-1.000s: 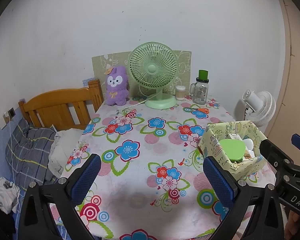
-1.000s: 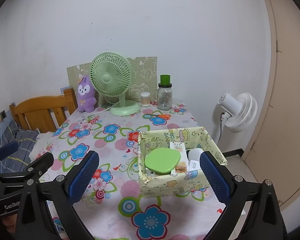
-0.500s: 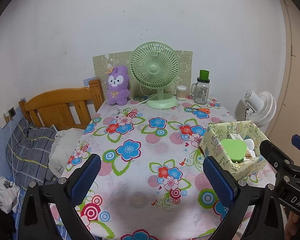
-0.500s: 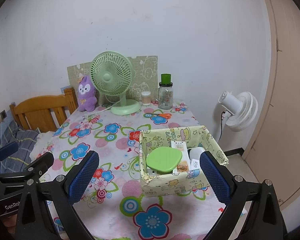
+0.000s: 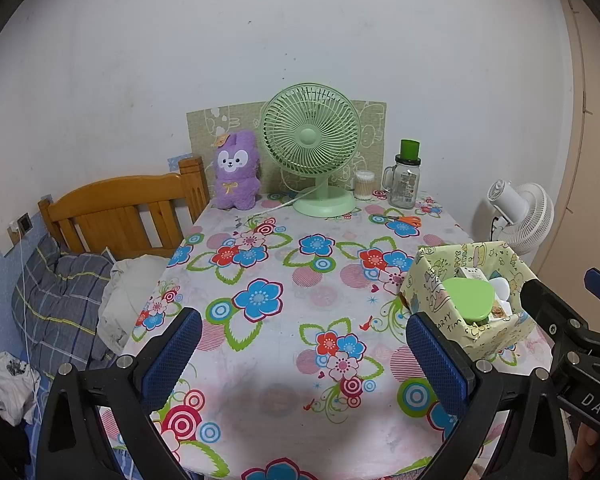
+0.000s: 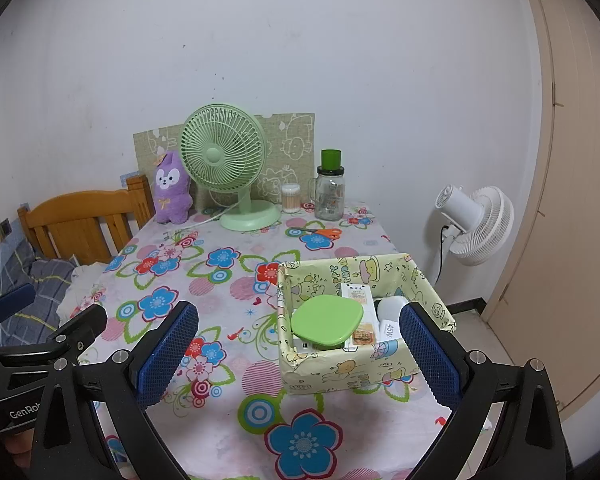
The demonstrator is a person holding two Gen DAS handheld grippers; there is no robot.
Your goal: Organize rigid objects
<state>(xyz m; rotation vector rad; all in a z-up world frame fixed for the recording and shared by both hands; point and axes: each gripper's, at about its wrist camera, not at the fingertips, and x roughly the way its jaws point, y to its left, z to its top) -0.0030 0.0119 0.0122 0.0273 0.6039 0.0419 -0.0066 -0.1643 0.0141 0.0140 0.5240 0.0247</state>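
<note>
A: Status of the grippers?
B: The left gripper and right gripper are both spread, holding nothing.
A: Progress?
B: The box on the table holds a green lid and small items; the scissors remain outside.

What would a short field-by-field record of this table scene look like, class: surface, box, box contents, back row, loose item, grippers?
surface: table with a flowered cloth
box: patterned box near the table's right edge
box contents: green lid on top, white items beside it
back row: purple toy, green fan, cotton swabs, jar
loose item: scissors
left gripper: open, empty
right gripper: open, empty, nearer the box
</note>
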